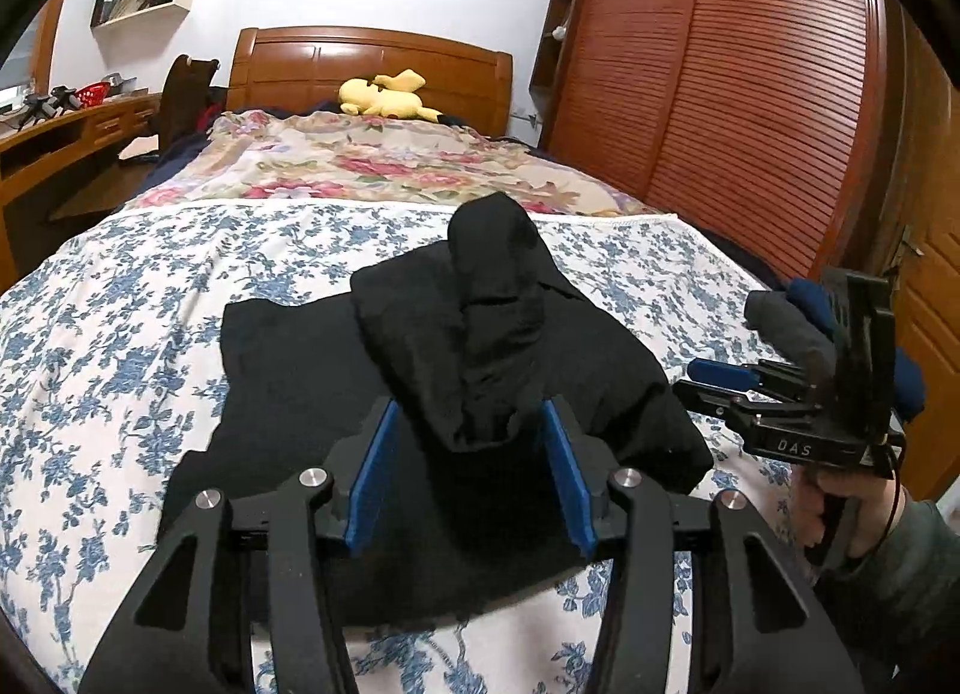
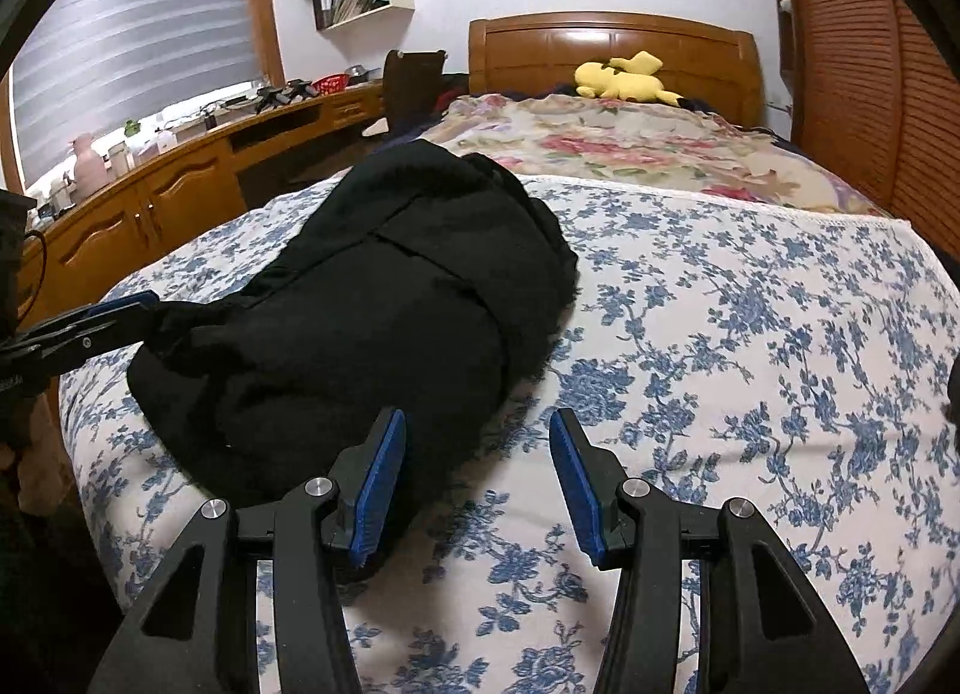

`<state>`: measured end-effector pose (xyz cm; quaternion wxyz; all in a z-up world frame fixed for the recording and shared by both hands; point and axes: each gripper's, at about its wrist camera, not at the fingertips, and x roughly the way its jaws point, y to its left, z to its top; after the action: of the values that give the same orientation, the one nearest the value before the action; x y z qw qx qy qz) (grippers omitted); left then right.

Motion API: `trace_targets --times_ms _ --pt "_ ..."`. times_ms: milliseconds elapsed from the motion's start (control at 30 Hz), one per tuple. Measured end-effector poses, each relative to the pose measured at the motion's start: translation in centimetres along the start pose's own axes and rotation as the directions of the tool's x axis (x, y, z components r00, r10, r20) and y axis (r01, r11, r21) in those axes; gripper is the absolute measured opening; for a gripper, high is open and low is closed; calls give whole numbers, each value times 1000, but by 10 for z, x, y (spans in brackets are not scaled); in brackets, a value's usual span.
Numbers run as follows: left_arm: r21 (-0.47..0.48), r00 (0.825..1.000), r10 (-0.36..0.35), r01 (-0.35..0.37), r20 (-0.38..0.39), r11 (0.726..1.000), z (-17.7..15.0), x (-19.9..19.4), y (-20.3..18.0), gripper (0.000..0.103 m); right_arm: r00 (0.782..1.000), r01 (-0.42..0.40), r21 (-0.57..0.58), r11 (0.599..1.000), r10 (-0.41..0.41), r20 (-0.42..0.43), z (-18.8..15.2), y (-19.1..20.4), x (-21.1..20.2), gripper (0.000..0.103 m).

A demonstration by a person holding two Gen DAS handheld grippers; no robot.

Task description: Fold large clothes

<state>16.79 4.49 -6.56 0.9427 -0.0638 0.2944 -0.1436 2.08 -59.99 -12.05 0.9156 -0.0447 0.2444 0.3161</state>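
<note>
Black garment (image 1: pixel 456 346) lying bunched on blue-floral sheet (image 2: pixel 720 334), toward bed's foot edge, partly folded, one lump standing up.

Left gripper (image 1: pixel 468 472) hovering over near hem; jaws half-wide, fabric fold sitting between pads, pads not visibly pressing it.

Right gripper (image 2: pixel 477 478) off garment's right side; jaws half-wide, holding nothing, only sheet between.

Judging next: flatten raised lump first, pinch single layer at hem, not whole bundle; bring right gripper in at the opposite corner, keep edges aligned.
</note>
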Motion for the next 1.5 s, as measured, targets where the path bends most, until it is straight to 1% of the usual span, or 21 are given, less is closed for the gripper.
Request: trace_targets --times_ms 67,167,267,367,533,567,600,633,667,700,733,767,800,867,1000,1100,1200,1267,1367,1467,1500 --pt "4 1000 5 -5 -7 1000 0 4 -3 51 1000 14 -13 1000 -15 -9 -2 1 -1 52" --pt "23 1000 13 -13 -28 1000 -1 13 -11 51 1000 8 -8 1000 -8 -24 -8 -1 3 52" --pt "51 998 45 -43 -49 998 -3 21 -18 51 998 14 -9 1000 -15 -55 -12 -5 10 52" --pt "55 995 68 -64 -77 996 -5 28 -23 50 996 17 -10 1000 -18 -82 -12 -6 14 52" --pt "66 991 86 -79 -104 995 -7 31 -25 50 997 16 -8 1000 -17 -69 -6 -8 13 52" --pt "69 990 88 -81 -110 994 -7 32 -25 47 998 15 -8 1000 -15 -65 -6 -7 12 52" --pt "68 989 86 -78 -117 995 -7 32 -25 42 998 14 -9 1000 -15 -62 -5 -7 11 52" --pt "70 989 84 -76 -126 995 -7 33 -26 40 998 15 -11 1000 -15 -57 -4 -6 10 52" --pt "75 988 84 -75 -133 994 -7 34 -27 30 999 17 -15 1000 -17 -50 -3 -5 8 52" --pt "91 985 90 -77 -145 993 -7 35 -30 17 999 18 -18 1000 -19 -45 -3 -5 7 52" --pt "103 984 95 -80 -150 991 -7 35 -32 14 999 20 -19 1000 -21 -42 -2 -4 6 52" --pt "113 984 98 -82 -149 990 -6 35 -34 9 999 18 -18 1000 -19 -39 -2 -4 5 52" --pt "128 985 103 -86 -140 988 -3 32 -36 8 999 12 -14 1000 -12 -36 -2 -4 4 52" --pt "142 987 109 -92 -116 986 3 24 -38 7 999 9 -12 1000 -9 -32 -1 -4 3 52" --pt "130 994 101 -95 -42 987 30 -5 -33 7 1000 -21 -10 1000 21 -19 2 -2 -1 52" --pt "151 991 137 -134 -5 979 44 -22 -30 6 999 -51 -3 999 51 -6 5 2 -5 52" --pt "147 985 173 -173 18 974 50 -36 -19 6 996 -83 -14 996 84 16 8 10 -10 52" --pt "131 980 200 -201 24 971 48 -44 -6 6 994 -109 -26 994 109 30 8 17 -12 52" --pt "93 972 235 -237 24 967 37 -55 17 6 989 -146 -55 988 147 32 8 29 -13 52" --pt "61 962 274 -274 5 960 16 -61 39 6 981 -190 -72 979 192 26 8 39 -10 51" --pt "51 959 285 -284 -6 957 8 -61 46 6 978 -206 -75 976 209 25 8 42 -9 49"
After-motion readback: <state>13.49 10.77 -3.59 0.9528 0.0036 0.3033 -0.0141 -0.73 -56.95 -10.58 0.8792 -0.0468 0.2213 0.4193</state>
